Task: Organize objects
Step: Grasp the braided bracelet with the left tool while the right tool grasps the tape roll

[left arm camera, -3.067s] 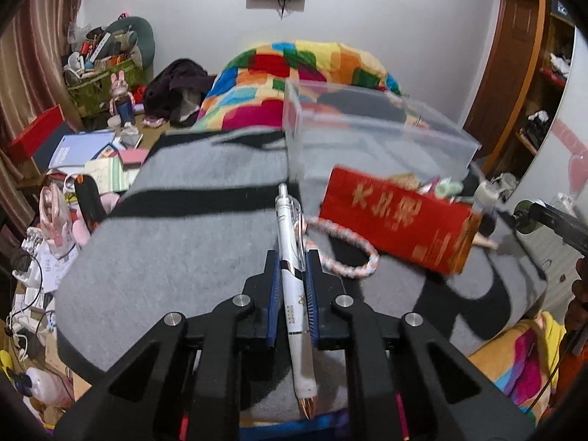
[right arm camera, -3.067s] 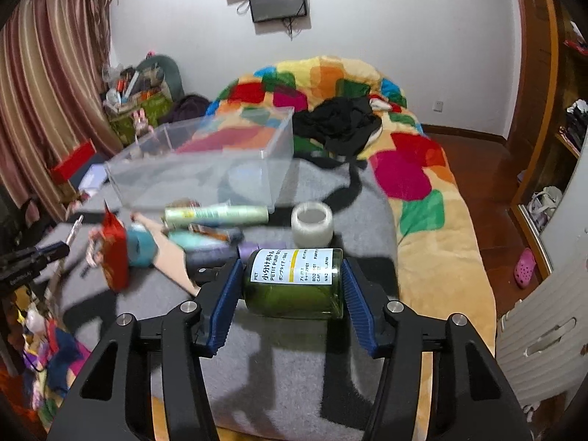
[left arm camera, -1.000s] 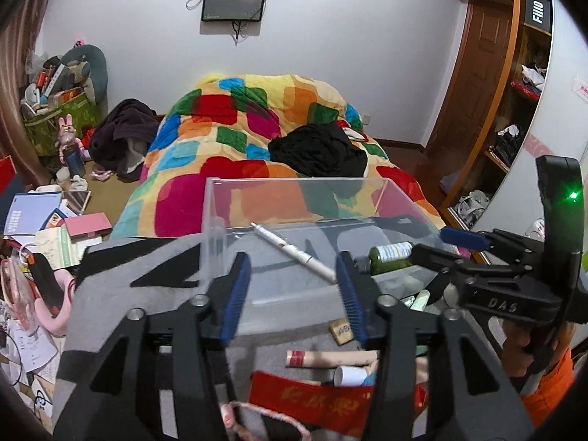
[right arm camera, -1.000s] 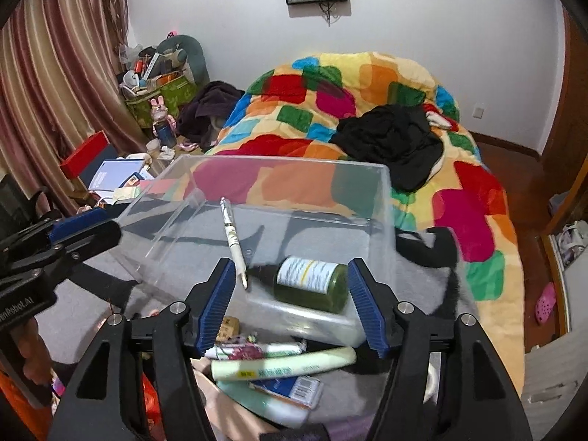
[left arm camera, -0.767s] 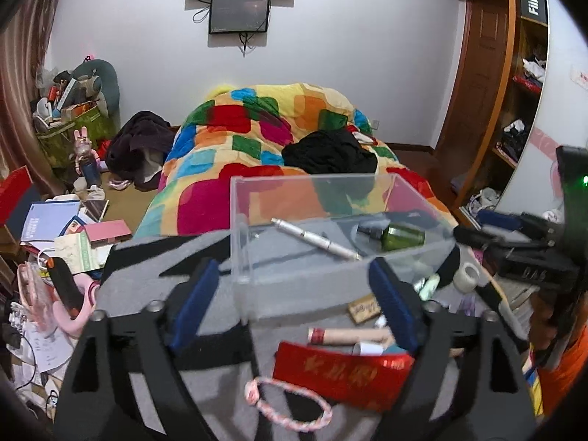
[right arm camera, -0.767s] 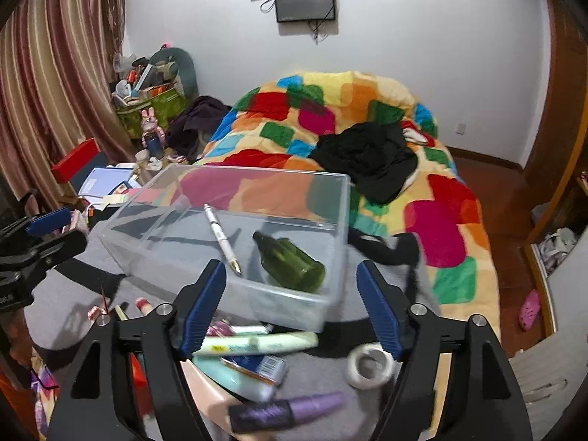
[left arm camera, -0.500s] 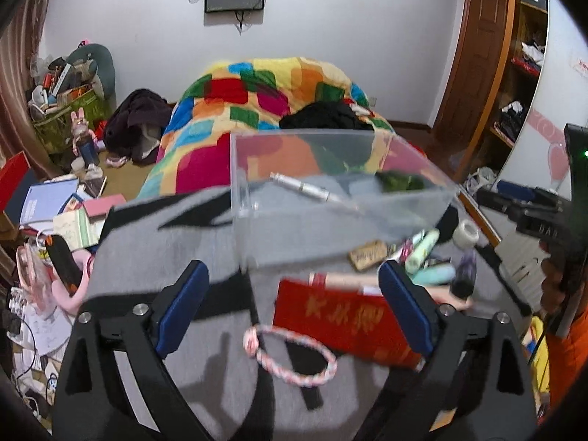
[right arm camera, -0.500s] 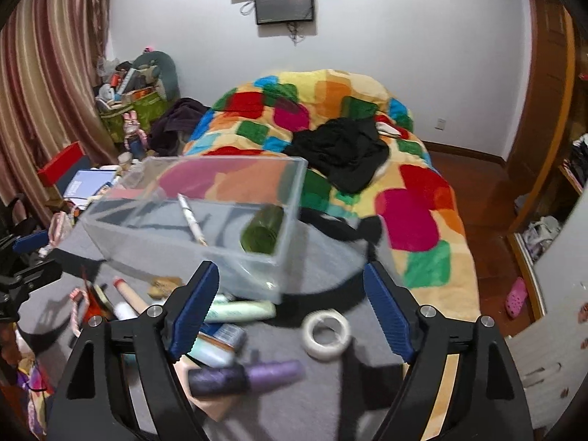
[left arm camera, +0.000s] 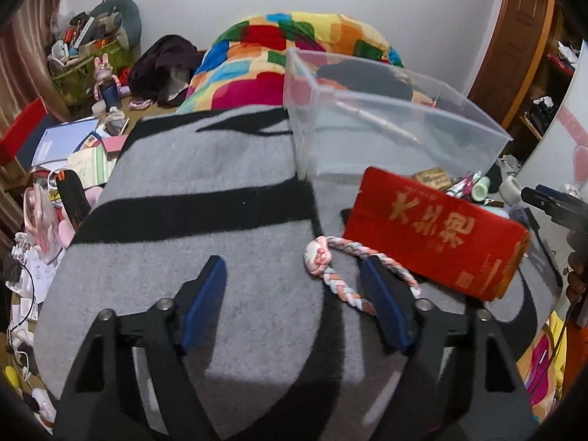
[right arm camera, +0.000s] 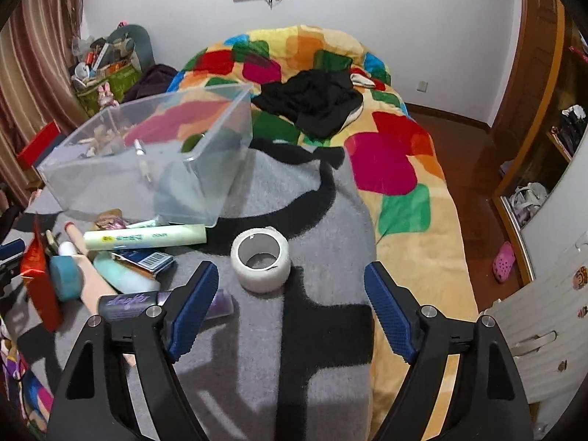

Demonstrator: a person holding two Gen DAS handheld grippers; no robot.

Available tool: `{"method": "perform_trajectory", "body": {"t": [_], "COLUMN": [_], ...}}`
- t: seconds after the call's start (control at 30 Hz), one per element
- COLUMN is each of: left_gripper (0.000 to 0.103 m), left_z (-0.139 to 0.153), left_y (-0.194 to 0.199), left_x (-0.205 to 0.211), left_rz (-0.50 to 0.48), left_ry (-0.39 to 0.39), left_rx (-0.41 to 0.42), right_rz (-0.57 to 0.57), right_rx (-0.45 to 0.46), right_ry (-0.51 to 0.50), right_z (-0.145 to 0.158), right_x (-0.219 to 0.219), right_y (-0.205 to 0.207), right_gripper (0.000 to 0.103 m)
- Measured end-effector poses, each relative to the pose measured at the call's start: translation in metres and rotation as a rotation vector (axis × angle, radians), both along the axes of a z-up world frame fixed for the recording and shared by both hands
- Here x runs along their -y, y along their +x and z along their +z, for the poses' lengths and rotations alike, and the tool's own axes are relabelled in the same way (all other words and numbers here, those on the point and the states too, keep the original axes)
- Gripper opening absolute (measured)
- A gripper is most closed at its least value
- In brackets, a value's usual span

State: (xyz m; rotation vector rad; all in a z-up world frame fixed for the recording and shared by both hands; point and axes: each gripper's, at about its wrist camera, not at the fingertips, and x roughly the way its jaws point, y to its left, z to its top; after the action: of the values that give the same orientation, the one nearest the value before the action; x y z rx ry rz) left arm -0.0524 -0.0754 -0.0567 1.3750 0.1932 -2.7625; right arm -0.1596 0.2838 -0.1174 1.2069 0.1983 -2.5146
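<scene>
While both tools hang above the grey-and-black blanket (left arm camera: 191,169), we hold nothing in either one. Our left gripper (left arm camera: 294,294) has its blue-padded jaws spread wide, and the braided pink-and-white bracelet (left arm camera: 352,268) lies on the blanket between them, its far loop touching the edge of the red packet (left arm camera: 437,231) with gold characters. Beyond that packet stands the clear plastic bin (left arm camera: 386,147), and inside it we can see a white pen (left arm camera: 378,125) lying aslant on the floor of the bin.

Our right gripper (right arm camera: 290,312) is likewise spread wide and empty, with the roll of white tape (right arm camera: 261,261) standing on the blanket just ahead of the gap between its jaws. To the left of the tape lies a loose heap: a pale yellow-green tube (right arm camera: 147,237) resting against the bin's near wall, a dark purple tube (right arm camera: 132,301) just beside the left pad, a teal-capped bottle (right arm camera: 66,275) and a small barcoded box (right arm camera: 147,259). A dark green shape shows through the bin wall (too blurred for us to name). The patchwork quilt (right arm camera: 386,154) spreads behind.
</scene>
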Motion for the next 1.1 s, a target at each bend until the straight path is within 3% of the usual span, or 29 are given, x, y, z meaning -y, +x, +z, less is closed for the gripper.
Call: {"method": "perform_trajectory", "body": {"t": [0.03,0.13,0.2,0.27,0.37,0.73,1.1], "left_gripper": [0.072,0.055,0.041,0.033,0.013,0.012,0.012], "left_z": [0.000,0.000,-0.001,-0.001,0.000,0.027,0.070], "left_y": [-0.002,-0.004,-0.007,-0.008,-0.008,-0.002,-0.020], "left_x": [-0.001,-0.005,-0.007,-0.006,-0.003,0.002,-0.004], "left_rz": [0.002,-0.015,-0.017,-0.015,-0.004,0.005,-0.019], "left_ry": [-0.012,-0.027,-0.041,-0.046,-0.046,-0.031,0.033], "left_rx": [-0.005,-0.015,-0.020,-0.027,-0.035,-0.101,-0.222], "right_rz": [0.005,0.025,0.029,0.035,0.043,0.045,0.107], "right_rx": [0.009,0.029,0.050,0.077,0.075,-0.026,-0.095], "right_ry": [0.002,-0.003,0.003,0.008,0.001,-0.070,-0.137], "right_z": [-0.002,-0.006,-0.011,-0.016,-0.016,0.023,0.055], "right_x": [0.002,0.010,0.016,0.019,0.020,0.018,0.053], "right_y": [-0.002,-0.008,-0.013,-0.016,-0.015,0.001,0.009], "right_gripper": [0.079,0.075,0.064,0.042,0.035,0.035,0.035]}}
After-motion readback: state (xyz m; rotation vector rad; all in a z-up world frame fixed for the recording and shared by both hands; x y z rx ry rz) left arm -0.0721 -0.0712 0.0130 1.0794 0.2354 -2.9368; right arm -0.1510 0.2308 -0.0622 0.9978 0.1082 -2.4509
